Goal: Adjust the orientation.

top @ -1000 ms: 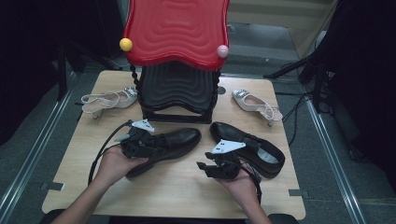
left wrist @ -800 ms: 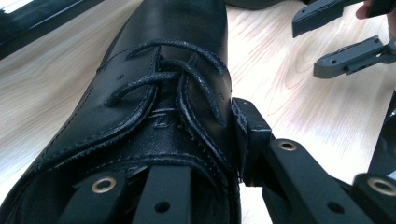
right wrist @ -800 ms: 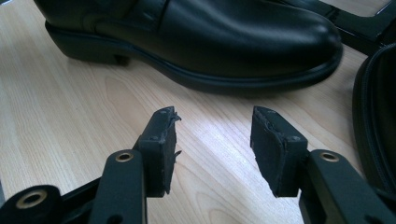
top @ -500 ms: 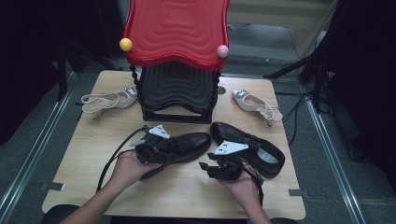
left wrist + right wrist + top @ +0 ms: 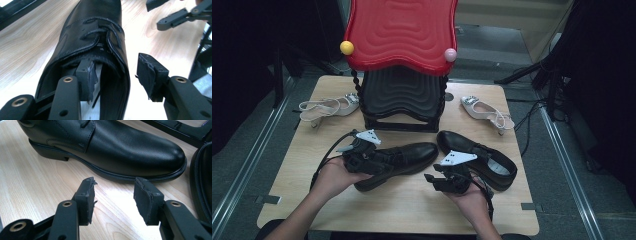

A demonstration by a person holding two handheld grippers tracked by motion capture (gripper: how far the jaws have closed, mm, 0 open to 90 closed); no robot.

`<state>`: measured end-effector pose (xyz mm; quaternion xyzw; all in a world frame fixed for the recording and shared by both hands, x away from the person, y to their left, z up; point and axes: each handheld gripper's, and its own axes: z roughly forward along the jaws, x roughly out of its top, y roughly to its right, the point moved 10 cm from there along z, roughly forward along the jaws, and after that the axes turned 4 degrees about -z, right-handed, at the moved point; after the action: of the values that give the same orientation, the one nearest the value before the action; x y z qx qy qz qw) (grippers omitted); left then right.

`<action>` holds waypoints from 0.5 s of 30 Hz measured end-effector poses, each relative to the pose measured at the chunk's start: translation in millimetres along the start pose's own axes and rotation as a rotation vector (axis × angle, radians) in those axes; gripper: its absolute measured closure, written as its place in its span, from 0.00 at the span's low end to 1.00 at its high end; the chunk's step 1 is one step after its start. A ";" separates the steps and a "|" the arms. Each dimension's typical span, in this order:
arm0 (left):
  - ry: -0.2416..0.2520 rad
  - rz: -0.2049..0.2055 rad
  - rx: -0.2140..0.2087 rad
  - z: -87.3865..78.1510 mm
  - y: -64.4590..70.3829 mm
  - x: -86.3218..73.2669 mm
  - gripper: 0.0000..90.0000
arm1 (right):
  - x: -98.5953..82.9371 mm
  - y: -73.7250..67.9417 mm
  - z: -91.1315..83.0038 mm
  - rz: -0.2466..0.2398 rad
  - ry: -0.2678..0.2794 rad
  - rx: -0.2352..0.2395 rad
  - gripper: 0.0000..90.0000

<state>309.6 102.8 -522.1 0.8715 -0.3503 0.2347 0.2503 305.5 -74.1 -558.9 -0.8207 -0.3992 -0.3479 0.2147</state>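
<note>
Two black leather lace-up shoes lie on the wooden table (image 5: 412, 210). My left gripper (image 5: 382, 159) is at the heel end of the left shoe (image 5: 412, 152). In the left gripper view my left gripper (image 5: 117, 67) stands open. One pad (image 5: 86, 75) is inside the shoe's (image 5: 95, 30) opening and the other is outside its collar. My right gripper (image 5: 432, 180) is open with nothing between its fingers, low over the table. It points at the toe of the left shoe (image 5: 112, 145), a short way from it (image 5: 115, 187). The right shoe (image 5: 482, 160) lies beside the right hand.
A black stand with a wavy red top (image 5: 402, 30) stands at the back middle, with a yellow ball (image 5: 346, 47) and a pink ball (image 5: 450, 54) at its corners. A white heeled sandal (image 5: 329, 107) lies at its left, another (image 5: 487, 111) at its right.
The left hand and the left shoe have shifted a little to the right, toward the right shoe. The right gripper has hardly moved.
</note>
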 end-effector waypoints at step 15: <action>0.076 0.019 0.018 -52.1 -31.5 1.8 0.74 | 3.8 -5.1 4.3 0.002 0.000 0.001 0.60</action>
<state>321.5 153.0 -489.8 0.8608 -0.3468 0.2730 0.2534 304.9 -66.4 -558.6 -0.8209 -0.3985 -0.3476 0.2157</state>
